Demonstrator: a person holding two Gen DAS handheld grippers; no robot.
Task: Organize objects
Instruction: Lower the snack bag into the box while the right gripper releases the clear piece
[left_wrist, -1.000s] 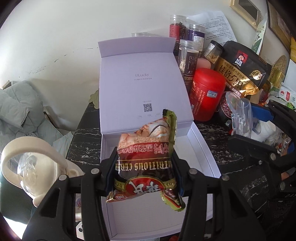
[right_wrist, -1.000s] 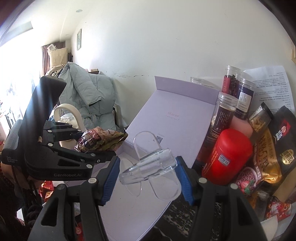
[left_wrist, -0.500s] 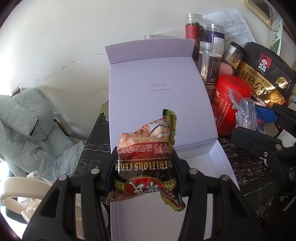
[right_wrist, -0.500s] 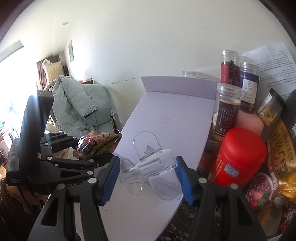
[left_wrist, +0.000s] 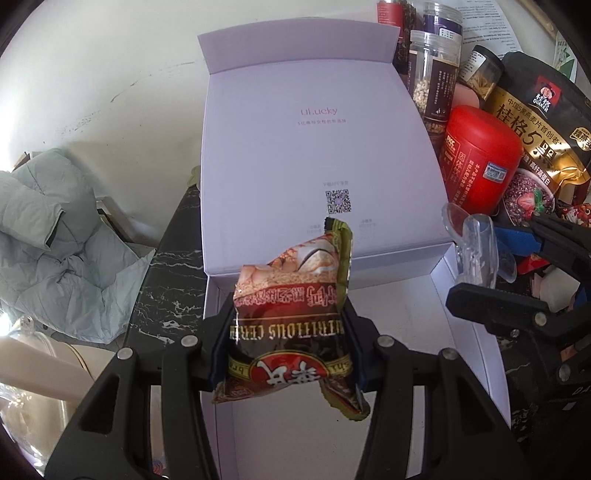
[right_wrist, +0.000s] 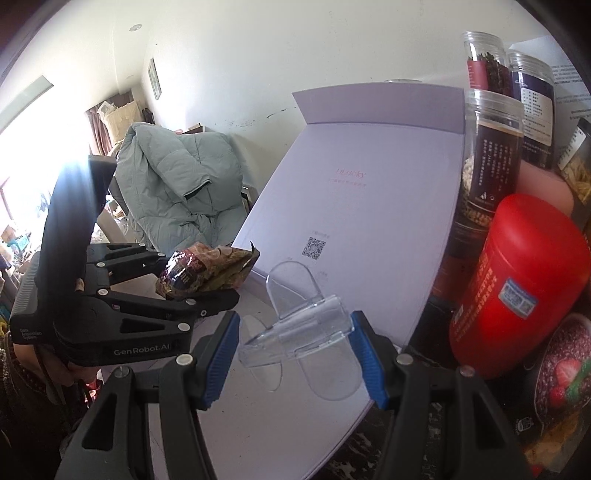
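Both grippers have dropped closer to the open box (left_wrist: 469, 332): left gripper (left_wrist: 286, 343) clamped on a cereal packet (left_wrist: 291, 321) above its tray, right gripper (right_wrist: 295, 345) clamped on a clear clip (right_wrist: 299, 328) over its right edge, red can (right_wrist: 517, 284) just right.

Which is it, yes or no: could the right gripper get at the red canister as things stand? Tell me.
Probably not. The right gripper is shut on a clear plastic clip, so its jaws are occupied. The red canister stands close on its right with nothing between them, but the clip must go first.
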